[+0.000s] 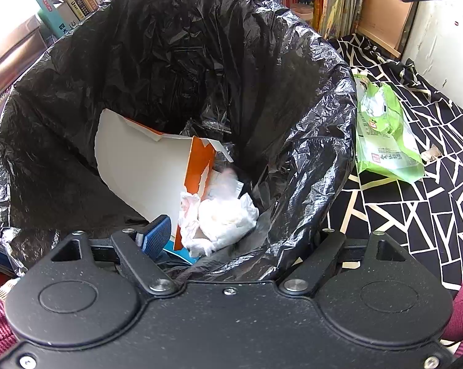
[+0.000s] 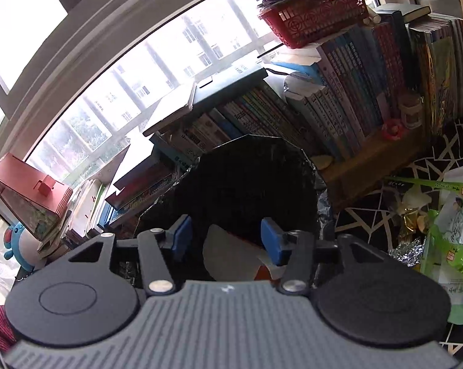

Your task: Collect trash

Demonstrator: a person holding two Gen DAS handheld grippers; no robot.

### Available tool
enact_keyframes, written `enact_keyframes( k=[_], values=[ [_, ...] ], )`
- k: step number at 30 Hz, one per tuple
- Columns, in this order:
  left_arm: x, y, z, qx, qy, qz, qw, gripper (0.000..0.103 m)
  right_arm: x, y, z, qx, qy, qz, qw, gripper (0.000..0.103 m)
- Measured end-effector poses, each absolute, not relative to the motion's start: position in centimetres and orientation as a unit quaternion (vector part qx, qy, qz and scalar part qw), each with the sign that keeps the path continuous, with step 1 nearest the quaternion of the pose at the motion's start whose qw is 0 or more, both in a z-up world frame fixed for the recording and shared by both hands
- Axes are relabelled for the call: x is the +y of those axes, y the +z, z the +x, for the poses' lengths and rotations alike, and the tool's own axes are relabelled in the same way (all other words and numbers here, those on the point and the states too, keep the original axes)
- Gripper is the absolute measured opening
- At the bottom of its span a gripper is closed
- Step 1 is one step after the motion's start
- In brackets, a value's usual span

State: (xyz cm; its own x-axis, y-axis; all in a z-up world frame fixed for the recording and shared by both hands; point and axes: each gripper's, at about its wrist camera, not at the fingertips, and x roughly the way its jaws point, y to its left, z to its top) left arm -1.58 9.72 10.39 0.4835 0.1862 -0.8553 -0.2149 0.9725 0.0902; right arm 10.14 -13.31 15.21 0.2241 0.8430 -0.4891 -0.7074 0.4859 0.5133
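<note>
Your left view looks down into the bag [image 1: 176, 70]: tissue [image 1: 228, 218], torn box [image 1: 145, 166], and your left claw [image 1: 240, 233] gripping the near rim. Your right view shows your right claw [image 2: 225, 240] wide open, empty; wrapper [image 2: 446, 240] lies right.

Glossy, crinkled black plastic bin liner [image 1: 262, 70]; matt white-and-orange torn cardboard [image 1: 145, 166]; soft crumpled tissue paper [image 1: 222, 221]; shiny green plastic wrapper [image 1: 382, 135]; patterned black-and-white cloth [image 1: 422, 209]; crumpled silver foil [image 2: 406, 252]

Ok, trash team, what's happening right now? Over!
Right gripper open, empty, above the black trash bag. Left gripper's state unclear. Green wrapper on patterned cloth, uncollected. Nothing blocking.
</note>
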Motion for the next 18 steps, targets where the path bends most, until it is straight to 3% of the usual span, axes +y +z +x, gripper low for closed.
enact_keyframes(
  k=[4,10,18],
  values=[
    [9.7,10.4,-1.6,0.495,0.117,-0.015,0.861,0.08,-15.5,15.5,11.2,0.358,0.476,0.111,0.795,0.087],
    [9.8,10.4,-1.6,0.495,0.117,-0.015,0.861,0.08,-19.3,14.1,13.5,0.364,0.394,0.105,0.837,0.102],
    [9.8,10.4,-1.6,0.495,0.117,-0.015,0.861,0.08,-24.3,6.7,18.8,0.397,0.239,0.081,0.882,0.103]
  ],
)
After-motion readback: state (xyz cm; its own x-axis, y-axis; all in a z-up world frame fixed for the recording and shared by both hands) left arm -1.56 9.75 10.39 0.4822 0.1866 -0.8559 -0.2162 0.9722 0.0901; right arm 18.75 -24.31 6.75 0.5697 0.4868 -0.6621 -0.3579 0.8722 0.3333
